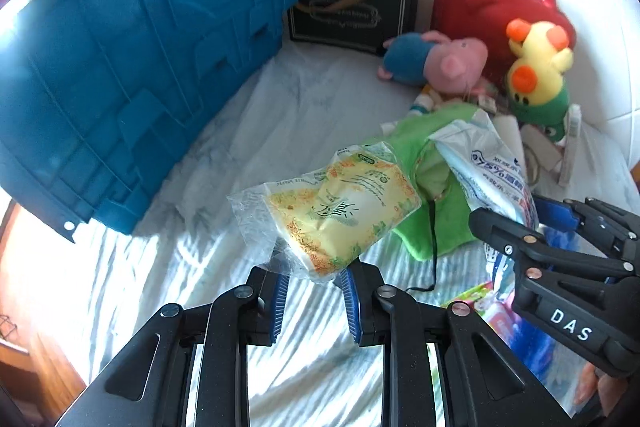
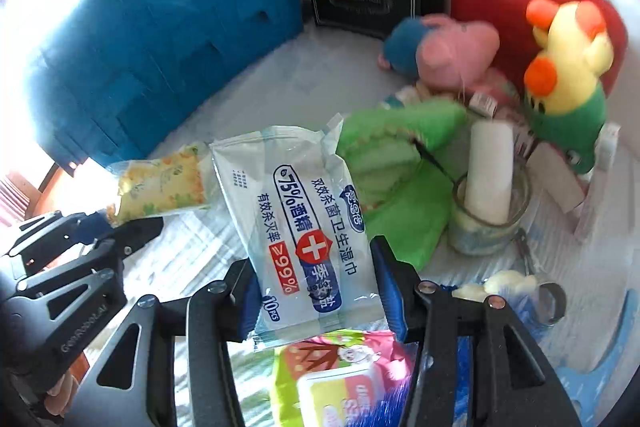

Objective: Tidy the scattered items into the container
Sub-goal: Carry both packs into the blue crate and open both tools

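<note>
With the left tool (image 1: pixel 312 277) pinching only the film edge of the yellow packet (image 1: pixel 332 211) and the right tool (image 2: pixel 316 291) clamping the wipes pack (image 2: pixel 304 227) above the bed (image 1: pixel 168 267), either could slip free before reaching the blue container (image 1: pixel 132 75).

Hard daylight floods in from the left, blowing out that edge and striping the pale striped bedsheet (image 1: pixel 168 267) with shadow. The right wrist view is smeared by motion; both bend strongly toward dark round corners.
</note>
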`<state>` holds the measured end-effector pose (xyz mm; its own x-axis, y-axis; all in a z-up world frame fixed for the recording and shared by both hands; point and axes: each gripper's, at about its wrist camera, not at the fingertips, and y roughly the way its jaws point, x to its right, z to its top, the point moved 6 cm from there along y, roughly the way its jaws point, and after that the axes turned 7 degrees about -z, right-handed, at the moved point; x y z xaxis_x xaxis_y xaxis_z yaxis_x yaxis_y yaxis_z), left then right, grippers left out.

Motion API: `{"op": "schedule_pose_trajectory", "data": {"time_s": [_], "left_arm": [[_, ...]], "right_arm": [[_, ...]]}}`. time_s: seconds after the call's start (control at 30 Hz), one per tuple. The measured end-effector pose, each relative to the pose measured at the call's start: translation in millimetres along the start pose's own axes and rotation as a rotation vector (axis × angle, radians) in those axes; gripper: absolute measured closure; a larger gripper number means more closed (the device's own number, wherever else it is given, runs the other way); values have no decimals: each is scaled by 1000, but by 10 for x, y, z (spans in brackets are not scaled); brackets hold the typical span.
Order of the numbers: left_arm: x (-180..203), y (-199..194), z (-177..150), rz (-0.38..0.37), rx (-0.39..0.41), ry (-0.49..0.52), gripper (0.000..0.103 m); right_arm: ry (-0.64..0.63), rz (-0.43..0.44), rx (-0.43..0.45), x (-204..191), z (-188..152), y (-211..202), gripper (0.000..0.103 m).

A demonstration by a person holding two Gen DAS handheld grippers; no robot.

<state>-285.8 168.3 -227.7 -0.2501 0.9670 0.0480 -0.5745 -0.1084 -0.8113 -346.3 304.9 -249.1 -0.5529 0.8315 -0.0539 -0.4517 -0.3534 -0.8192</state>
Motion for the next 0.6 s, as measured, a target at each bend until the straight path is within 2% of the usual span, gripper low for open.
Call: {"op": "schedule_pose_trajectory", "data": {"time_s": [0.33,0.6], "left_arm": [[-522,-930,422,-47,176,67,79],[-937,-1396,674,-9,270,80,79]], "right_arm": [[7,-83,188,-654,569,-833,54],[-16,-115,308,-1207,955,-1345,54]]}}
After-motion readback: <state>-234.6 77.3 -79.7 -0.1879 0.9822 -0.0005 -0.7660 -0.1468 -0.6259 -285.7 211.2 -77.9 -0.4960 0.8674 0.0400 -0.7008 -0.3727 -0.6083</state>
